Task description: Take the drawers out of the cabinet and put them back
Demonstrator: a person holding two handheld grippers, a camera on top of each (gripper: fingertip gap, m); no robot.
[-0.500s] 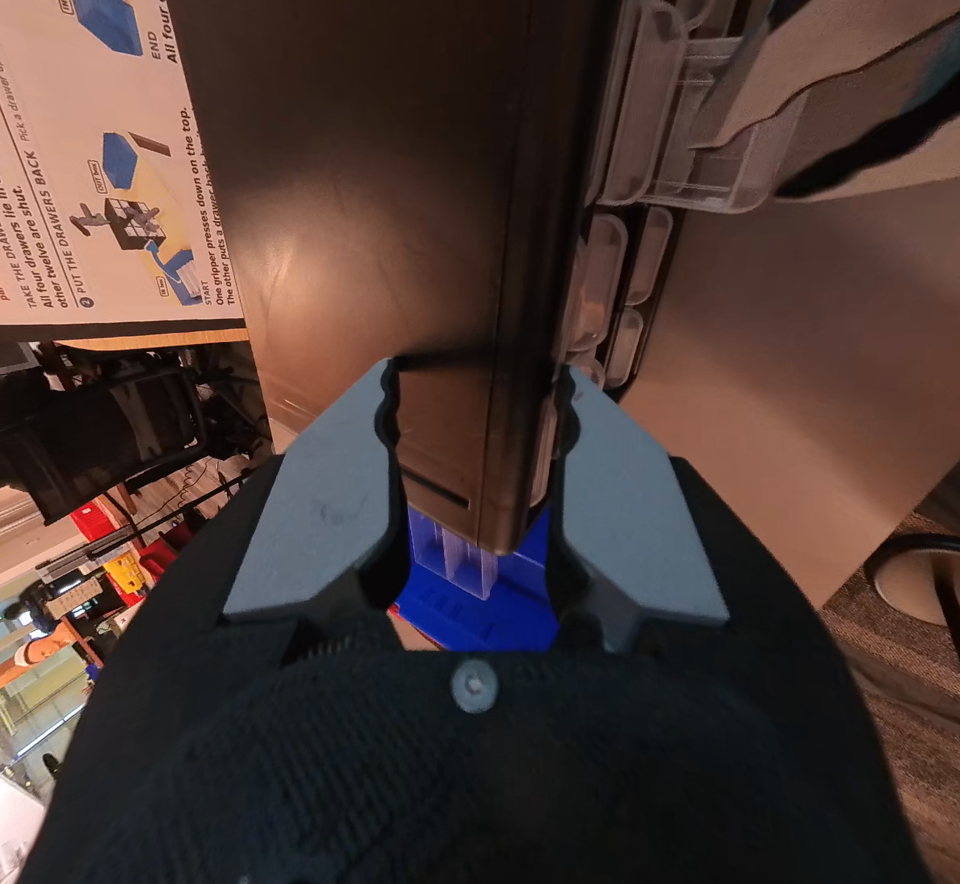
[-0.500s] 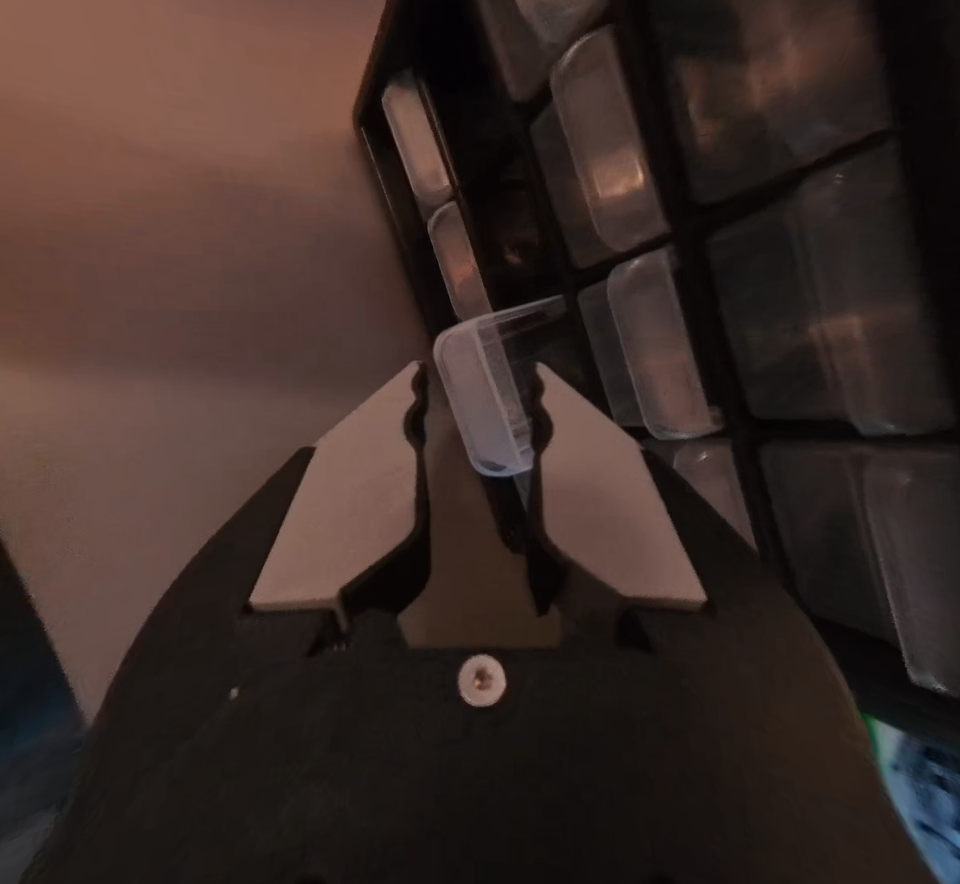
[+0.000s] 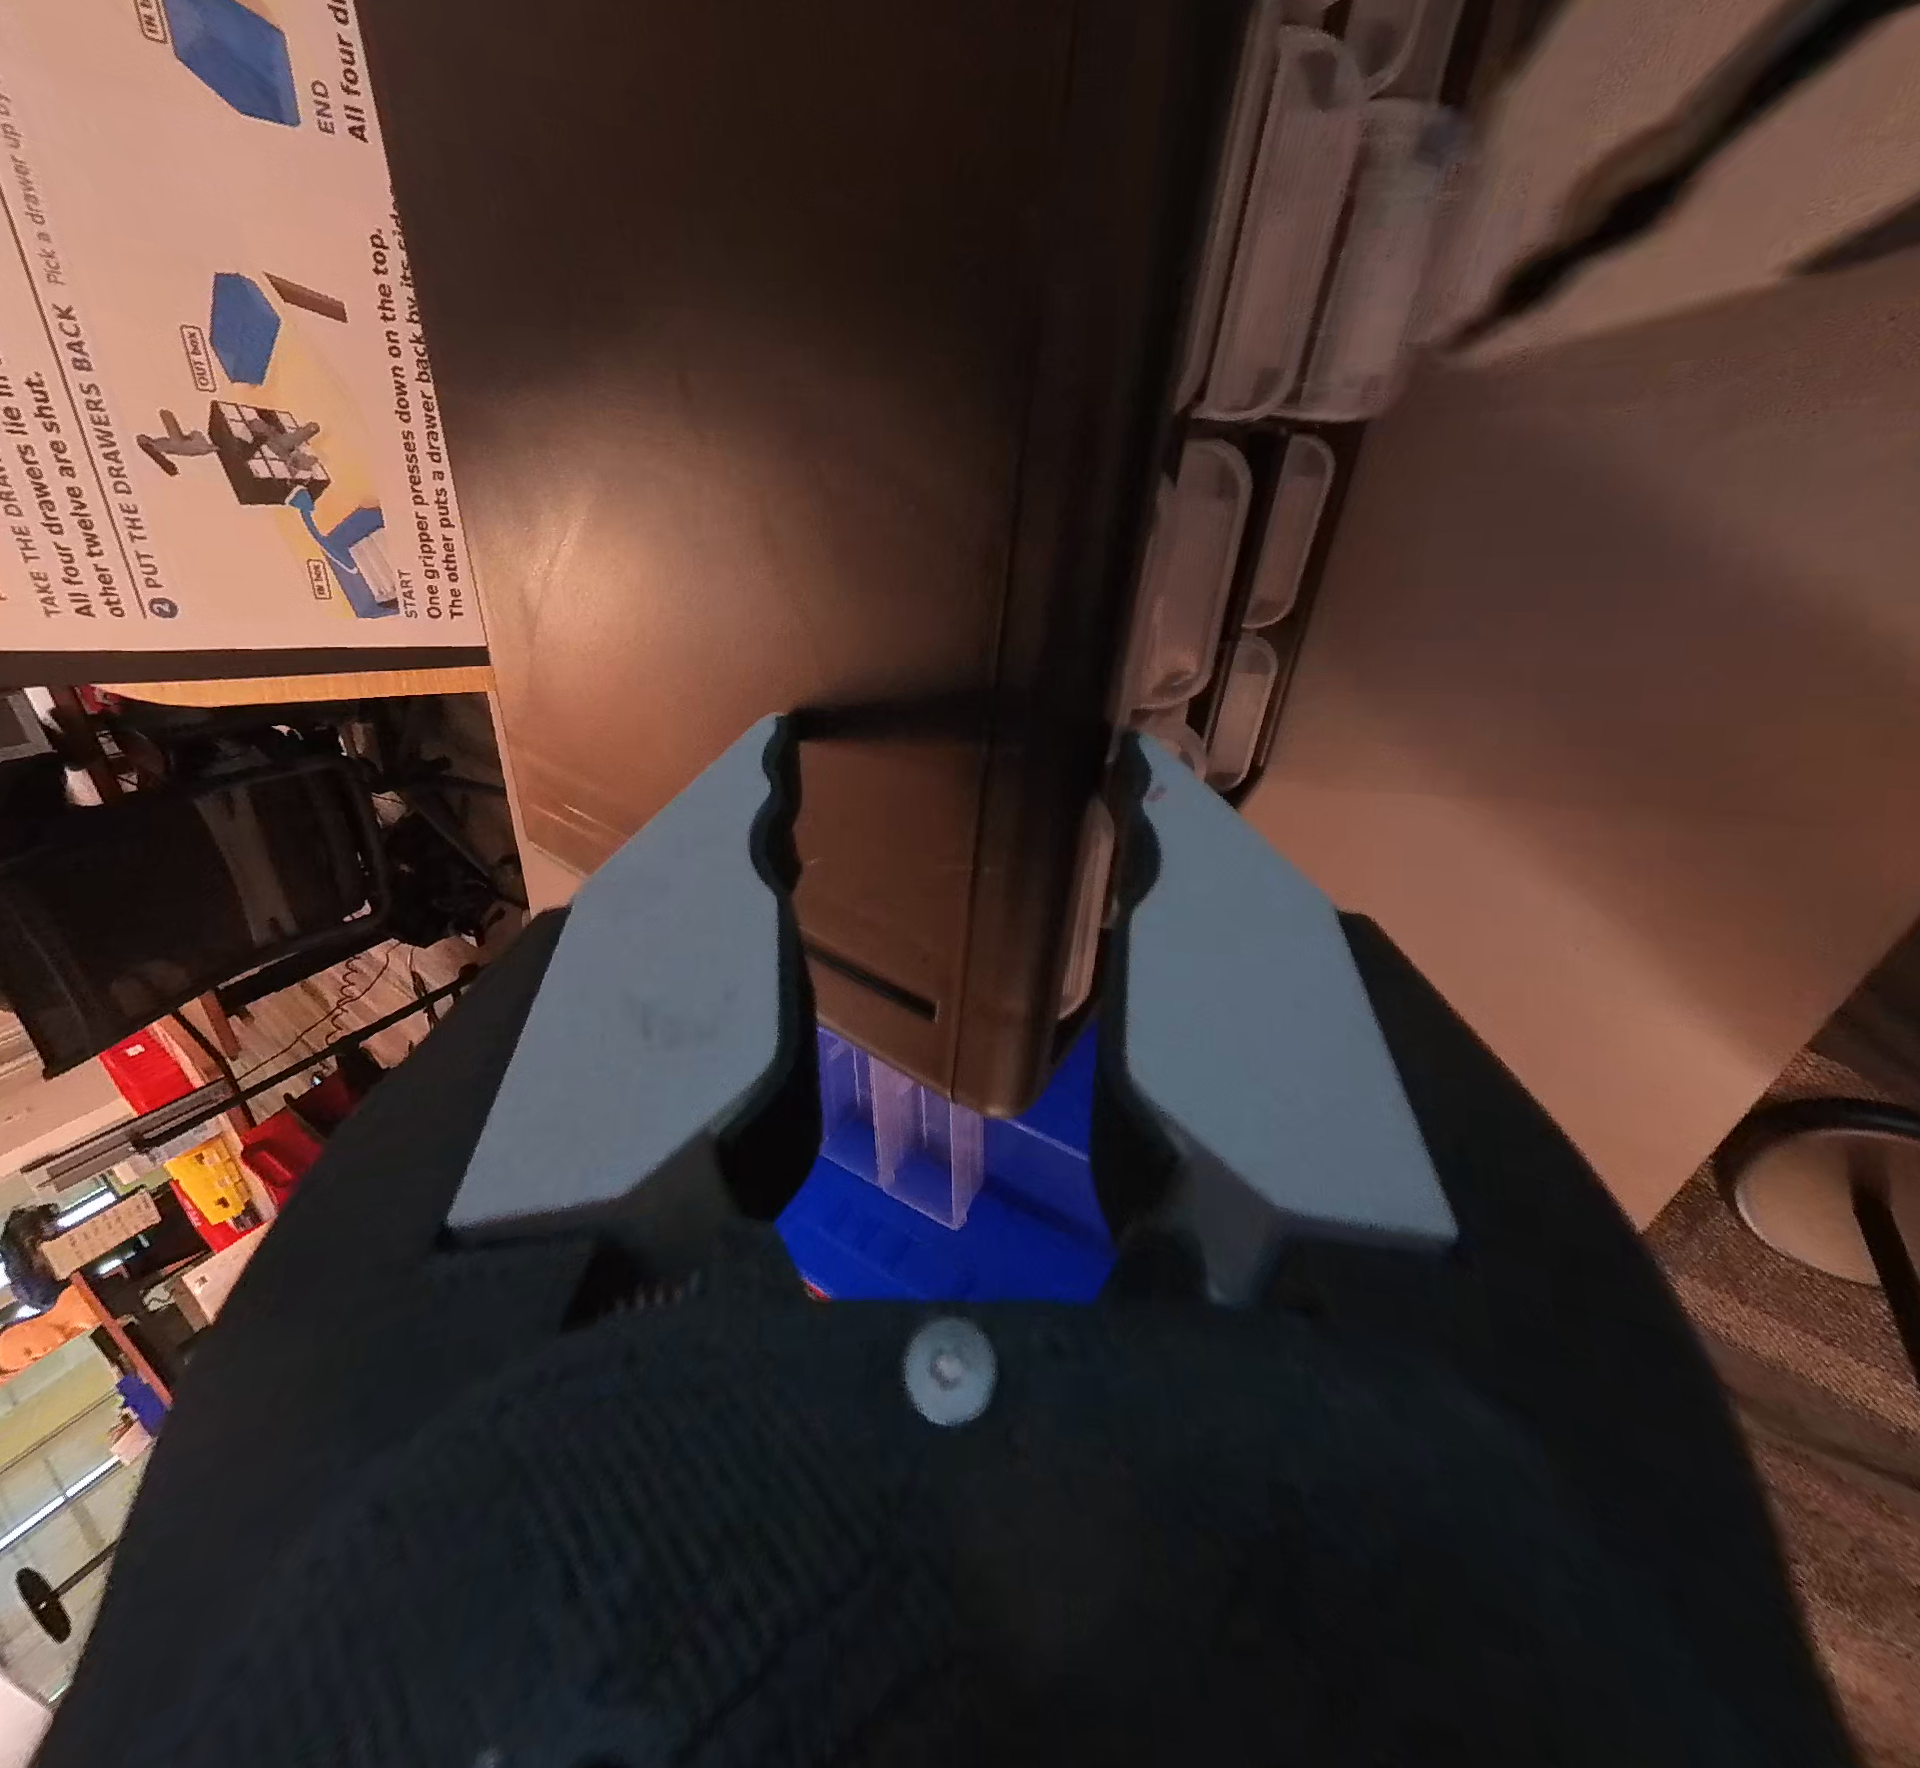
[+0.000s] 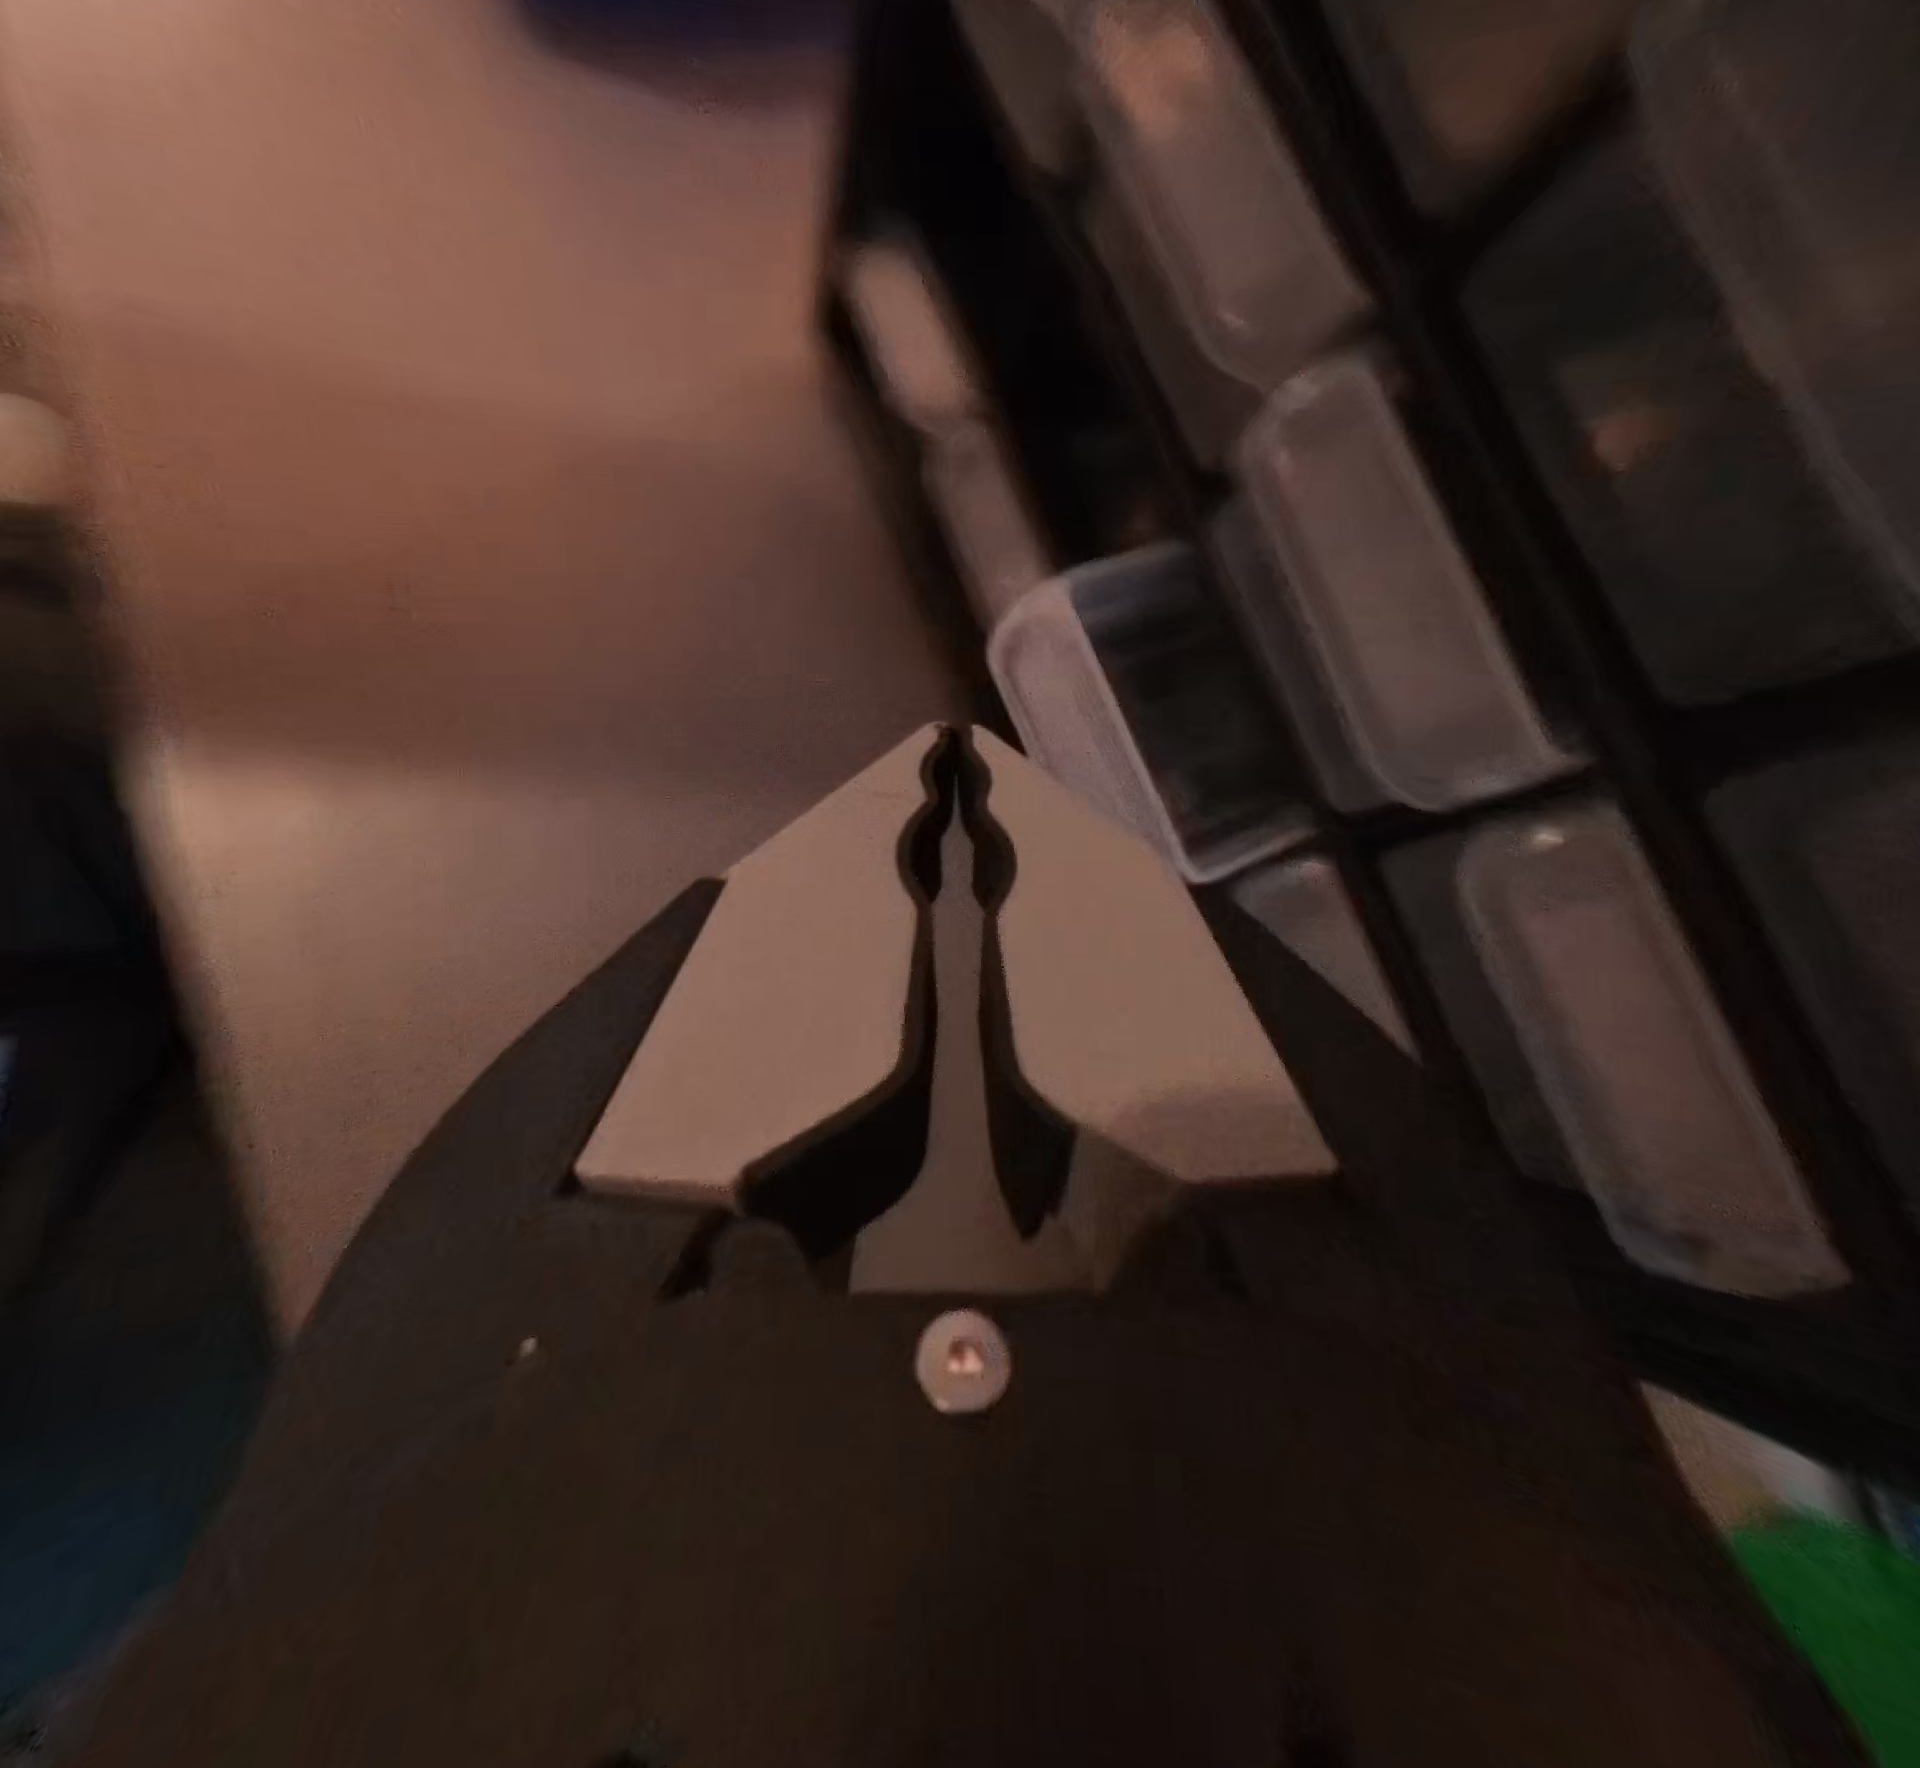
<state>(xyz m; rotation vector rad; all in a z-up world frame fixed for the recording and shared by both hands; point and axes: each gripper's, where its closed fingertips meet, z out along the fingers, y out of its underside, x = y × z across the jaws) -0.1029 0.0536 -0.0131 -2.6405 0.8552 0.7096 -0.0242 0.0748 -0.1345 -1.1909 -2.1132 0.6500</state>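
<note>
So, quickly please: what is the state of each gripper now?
Left gripper: open, its fingers straddling the black plastic cabinet corner.
Right gripper: shut, empty, beside a clear plastic drawer sticking out.

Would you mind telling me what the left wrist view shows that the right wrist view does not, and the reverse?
Only the left wrist view shows the left gripper open astride the cabinet's top front edge, the instruction sheet and clear drawers in the blue bin below. Only the right wrist view shows the right gripper's shut, empty tips beside a protruding drawer. Both show the black cabinet with clear drawer fronts, and the table.
</note>
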